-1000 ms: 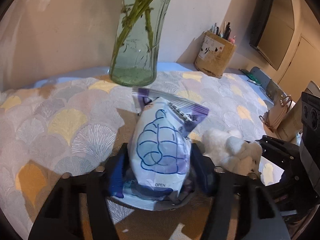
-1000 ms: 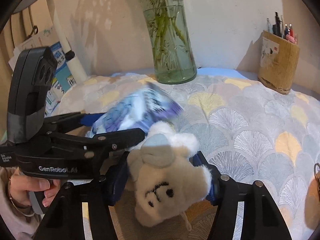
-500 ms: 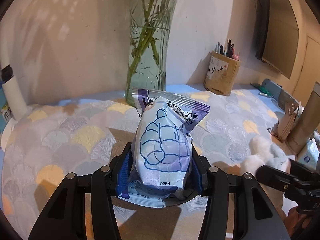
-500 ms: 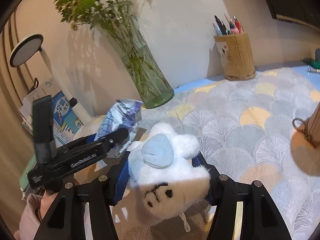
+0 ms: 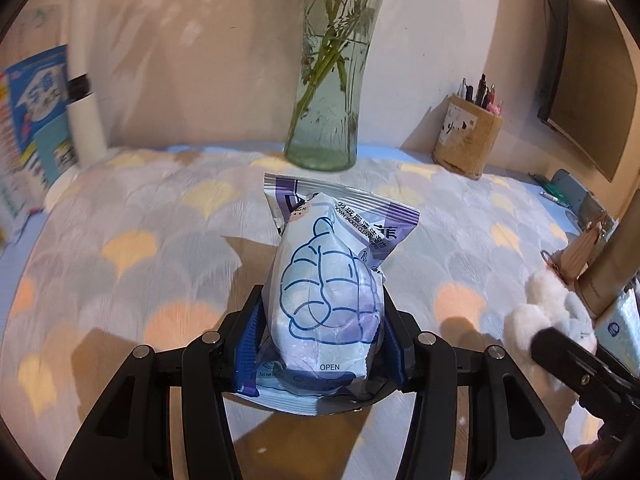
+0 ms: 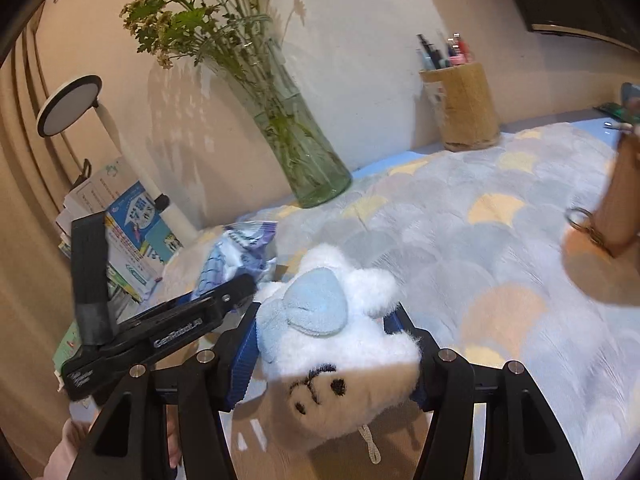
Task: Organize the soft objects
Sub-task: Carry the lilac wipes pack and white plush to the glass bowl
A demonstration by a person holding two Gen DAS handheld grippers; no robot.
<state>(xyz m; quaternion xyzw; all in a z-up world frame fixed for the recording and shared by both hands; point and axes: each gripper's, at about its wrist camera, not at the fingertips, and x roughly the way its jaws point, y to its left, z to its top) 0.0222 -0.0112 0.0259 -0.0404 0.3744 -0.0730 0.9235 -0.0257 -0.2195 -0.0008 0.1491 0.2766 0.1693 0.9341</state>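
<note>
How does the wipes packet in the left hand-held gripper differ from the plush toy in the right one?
The wipes packet is smooth, glossy plastic with a blue line drawing and print; the plush toy is fluffy white with a pale blue ear and a stitched face. The packet stands upright between its pads; the toy lies face forward. Both are soft and each is clamped in a hand-held gripper above the patterned cloth.

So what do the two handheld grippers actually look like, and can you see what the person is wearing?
Both are black plastic frames with silver screws and blue ribbed pads on the fingers. The left gripper shows, in the right wrist view, white "GenRobot.AI" lettering and an upright black handle. The right gripper looks the same. A pale pink sleeve shows at the left hand.
</note>
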